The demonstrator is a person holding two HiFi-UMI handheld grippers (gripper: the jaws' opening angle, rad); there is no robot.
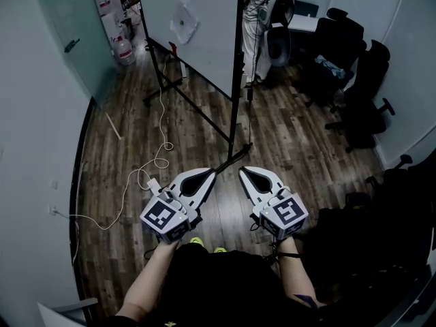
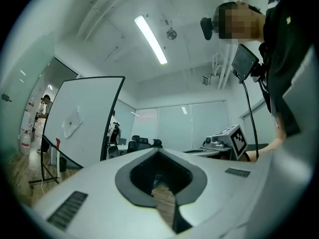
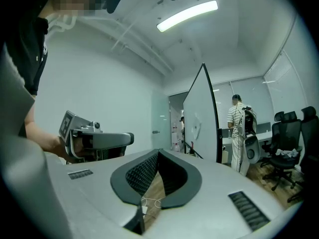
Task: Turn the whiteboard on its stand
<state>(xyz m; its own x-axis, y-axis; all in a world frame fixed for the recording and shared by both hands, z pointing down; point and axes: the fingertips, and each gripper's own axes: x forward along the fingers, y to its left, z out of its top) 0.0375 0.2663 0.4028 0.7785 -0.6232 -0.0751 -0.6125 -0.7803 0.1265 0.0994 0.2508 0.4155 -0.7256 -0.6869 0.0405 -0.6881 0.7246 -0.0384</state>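
Observation:
The whiteboard [image 1: 197, 26] stands upright on its black wheeled stand [image 1: 235, 125] at the far middle of the room, with a sheet of paper stuck on its face. Both grippers are held level and low in front of me, well short of the board. My left gripper [image 1: 212, 173] is shut and empty, and so is my right gripper [image 1: 243, 170]. In the left gripper view the whiteboard [image 2: 79, 118] shows its white face at the left, beyond the left gripper [image 2: 158, 151]. From the right gripper [image 3: 158, 152] the whiteboard [image 3: 202, 118] appears nearly edge-on.
A white cable [image 1: 161, 148] and a power adapter [image 1: 153, 184] lie on the wood floor left of the grippers. Black office chairs [image 1: 354, 67] crowd the right side. A person in a striped shirt [image 1: 257, 19] stands behind the board. A glass wall [image 1: 68, 39] is on the left.

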